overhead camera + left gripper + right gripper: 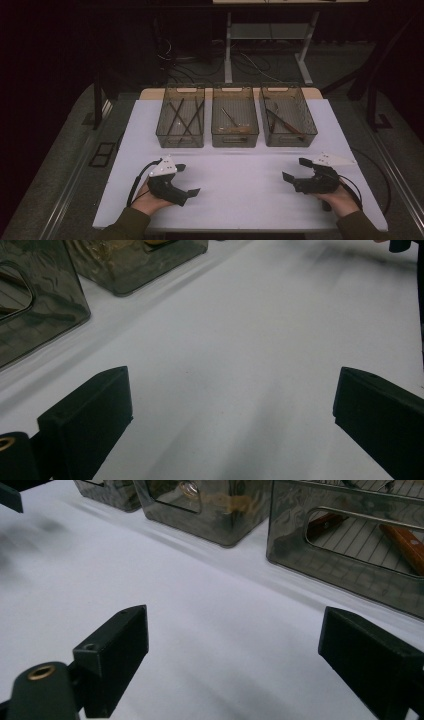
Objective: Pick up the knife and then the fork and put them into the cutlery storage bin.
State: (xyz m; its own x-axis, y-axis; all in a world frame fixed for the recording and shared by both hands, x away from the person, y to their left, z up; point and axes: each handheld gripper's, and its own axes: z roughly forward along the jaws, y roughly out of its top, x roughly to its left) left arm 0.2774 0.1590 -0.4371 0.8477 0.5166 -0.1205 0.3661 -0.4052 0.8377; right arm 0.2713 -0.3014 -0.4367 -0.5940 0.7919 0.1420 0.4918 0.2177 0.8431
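Three smoky see-through bins stand in a row at the back of the white table (240,185). The left bin (181,116) holds several dark sticks, the middle bin (234,116) a thin utensil, the right bin (287,116) wooden-handled tools. My left gripper (186,179) rests low over the table's front left, open, nothing between its jaws. My right gripper (295,169) hovers at the front right, open and empty too. In the left gripper view its own gripper (227,410) faces bare white table. In the right gripper view its own gripper (235,650) points toward the right bin (350,540).
The table's front edge runs just behind both hands. Dark floor, cables and a white desk frame (265,45) lie beyond the bins. A strip of bare table separates the grippers from the bins.
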